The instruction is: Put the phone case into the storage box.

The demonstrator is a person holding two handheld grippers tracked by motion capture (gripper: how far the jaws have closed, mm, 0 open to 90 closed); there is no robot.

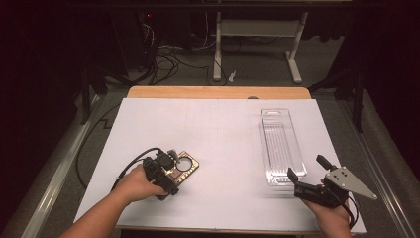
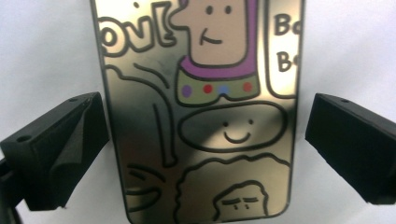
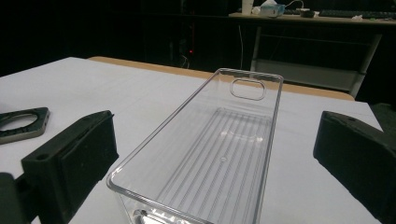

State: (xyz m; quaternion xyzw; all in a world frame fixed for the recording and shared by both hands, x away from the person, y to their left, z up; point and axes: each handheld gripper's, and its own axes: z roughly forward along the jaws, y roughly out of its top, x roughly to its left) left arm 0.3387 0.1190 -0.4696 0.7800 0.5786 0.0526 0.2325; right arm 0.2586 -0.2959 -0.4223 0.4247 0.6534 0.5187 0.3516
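White paper covers the table, and behind it the room is dark, with cables on the floor.

The clear plastic bin is long and thin. It stands on the paper, on the right half. It has ridges on its bottom and a handle hole at its far end. It looks bare inside, but a small shiny spot at its near bottom edge, seen from the right gripper view, is too cut off to tell.

The right gripper is just in front of the bin's near end. Its claw is spread wide, one jaw on each side of that end, and they grasp nothing. The person's right hand holds it low from the table's near edge.

Well to the left of the bin lies a shiny picture plate, flat on the paper. It has cartoon faces drawn on it, a purple shape with colored dots, and a round hole at one end.

The left gripper points down over the plate. Its claw is released, with one jaw on each side of the plate, and the plate is not squeezed. The left hand wraps around the gripper, and the arm comes in from the near left.
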